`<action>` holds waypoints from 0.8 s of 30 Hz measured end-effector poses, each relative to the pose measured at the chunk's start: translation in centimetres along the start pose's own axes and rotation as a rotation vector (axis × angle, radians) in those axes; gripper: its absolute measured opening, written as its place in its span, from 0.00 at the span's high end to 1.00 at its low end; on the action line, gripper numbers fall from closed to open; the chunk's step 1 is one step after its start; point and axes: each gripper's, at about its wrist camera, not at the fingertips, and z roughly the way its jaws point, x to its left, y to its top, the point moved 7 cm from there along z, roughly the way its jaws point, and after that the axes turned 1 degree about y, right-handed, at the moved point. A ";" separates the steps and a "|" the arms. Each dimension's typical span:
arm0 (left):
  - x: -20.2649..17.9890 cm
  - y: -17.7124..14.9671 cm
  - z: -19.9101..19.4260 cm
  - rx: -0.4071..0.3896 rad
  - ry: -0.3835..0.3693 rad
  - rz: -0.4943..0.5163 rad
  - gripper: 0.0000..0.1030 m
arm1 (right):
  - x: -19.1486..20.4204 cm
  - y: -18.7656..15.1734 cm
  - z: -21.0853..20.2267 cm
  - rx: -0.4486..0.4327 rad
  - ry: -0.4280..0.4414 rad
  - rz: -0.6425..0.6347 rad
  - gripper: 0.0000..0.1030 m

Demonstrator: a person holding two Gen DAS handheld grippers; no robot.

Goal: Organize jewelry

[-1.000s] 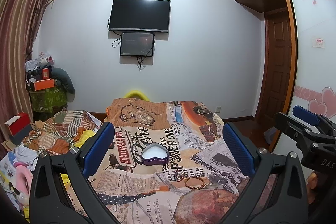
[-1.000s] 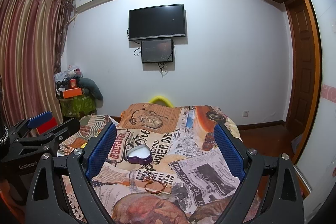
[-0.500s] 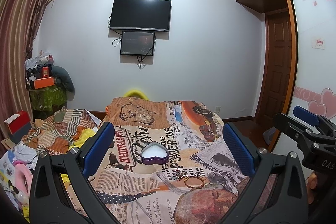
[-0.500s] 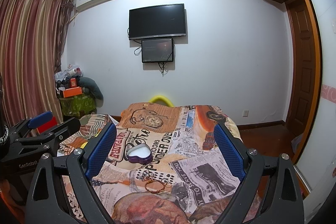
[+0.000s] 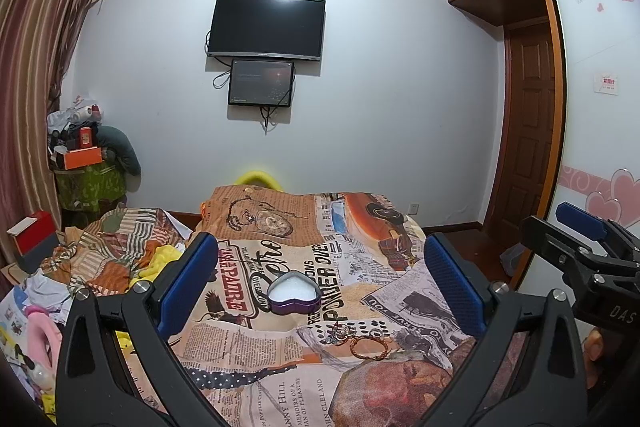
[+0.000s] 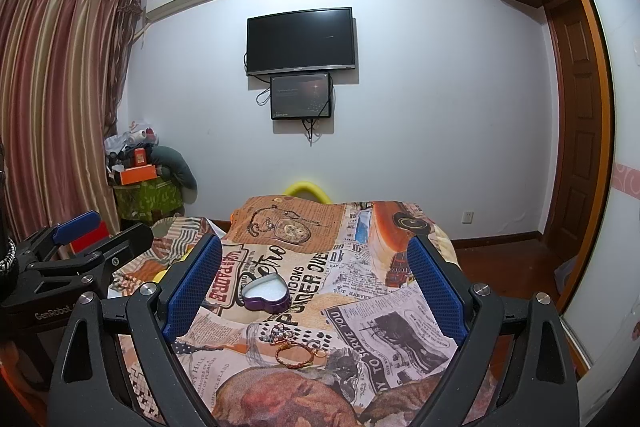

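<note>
A purple heart-shaped box (image 5: pixel 294 294) with a white inside sits open on the newspaper-print bedspread (image 5: pixel 256 355); it also shows in the right wrist view (image 6: pixel 265 292). Nearer me lie a brown beaded bracelet (image 5: pixel 369 345) and a small cluster of silver jewelry (image 5: pixel 339 333), seen too in the right wrist view as the bracelet (image 6: pixel 295 349) and the cluster (image 6: pixel 280 332). My left gripper (image 5: pixel 320 283) is open and empty above the bed. My right gripper (image 6: pixel 316 283) is open and empty beside it.
A pile of patterned cloth and toys (image 5: pixel 100 259) lies left of the bed. A red box (image 5: pixel 34 235) and a cluttered stand (image 5: pixel 88 175) are by the curtain. A wardrobe door (image 5: pixel 600 131) stands at the right. A TV (image 5: pixel 266 27) hangs on the far wall.
</note>
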 end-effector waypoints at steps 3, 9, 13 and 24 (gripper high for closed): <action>-0.1 0.0 0.1 0.000 0.000 0.001 0.00 | 0.0 0.0 0.0 0.000 0.001 -0.001 0.10; -0.1 0.0 0.1 0.000 0.001 0.000 0.00 | -0.1 -0.1 0.1 0.001 0.000 -0.002 0.10; -0.1 0.0 0.1 0.001 0.000 0.000 0.00 | -0.1 -0.2 0.1 0.004 0.000 -0.001 0.10; -0.4 -1.0 2.0 0.036 0.004 0.006 0.00 | -0.5 -1.0 1.6 0.040 0.002 0.003 0.10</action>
